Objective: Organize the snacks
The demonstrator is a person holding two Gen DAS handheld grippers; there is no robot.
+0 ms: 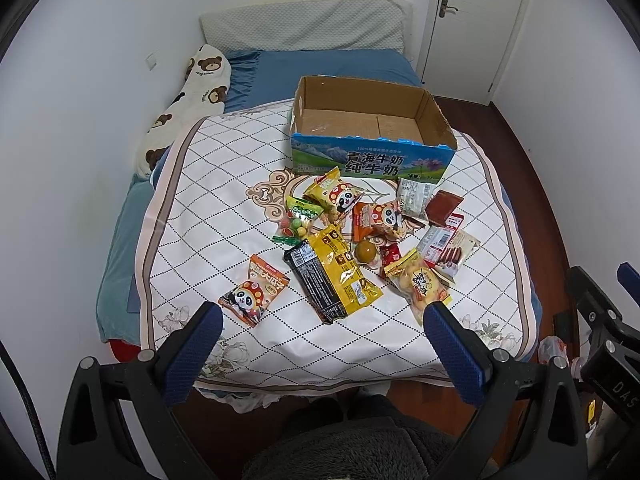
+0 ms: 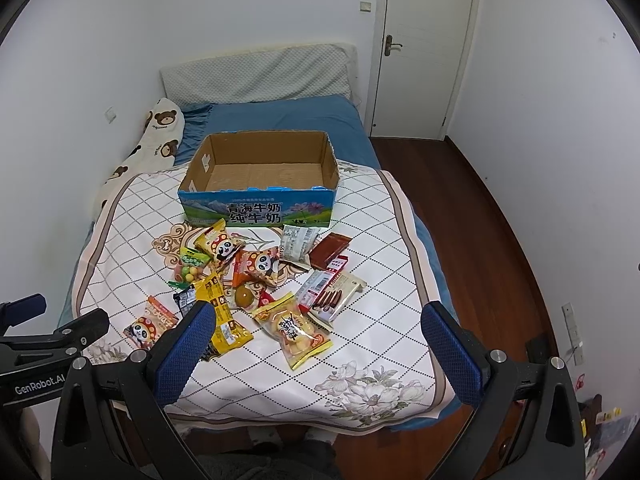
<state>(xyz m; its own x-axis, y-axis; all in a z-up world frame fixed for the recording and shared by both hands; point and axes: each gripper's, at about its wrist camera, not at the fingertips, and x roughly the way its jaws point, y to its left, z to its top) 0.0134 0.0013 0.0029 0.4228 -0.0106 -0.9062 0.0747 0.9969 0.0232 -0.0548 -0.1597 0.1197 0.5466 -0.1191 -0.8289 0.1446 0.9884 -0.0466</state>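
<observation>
Snacks are lying in a heap by the empty box (image 1: 372, 128).

Both tongs, left (image 1: 324, 320) and right (image 2: 318, 318), are hanging spread wide, pinching nothing; the black packet (image 2: 185, 301) is hiding partly behind a blue finger.

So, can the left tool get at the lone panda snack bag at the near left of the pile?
Probably yes. The left tool is open and the panda snack bag lies alone on the blanket, nothing over it.

Both wrist views look down from beyond the foot of the bed (image 1: 280, 160), facing its head, fairly far back; the right seems slightly rightward. Both share the box (image 1: 372, 160) and snack pile (image 2: 256, 280).
</observation>
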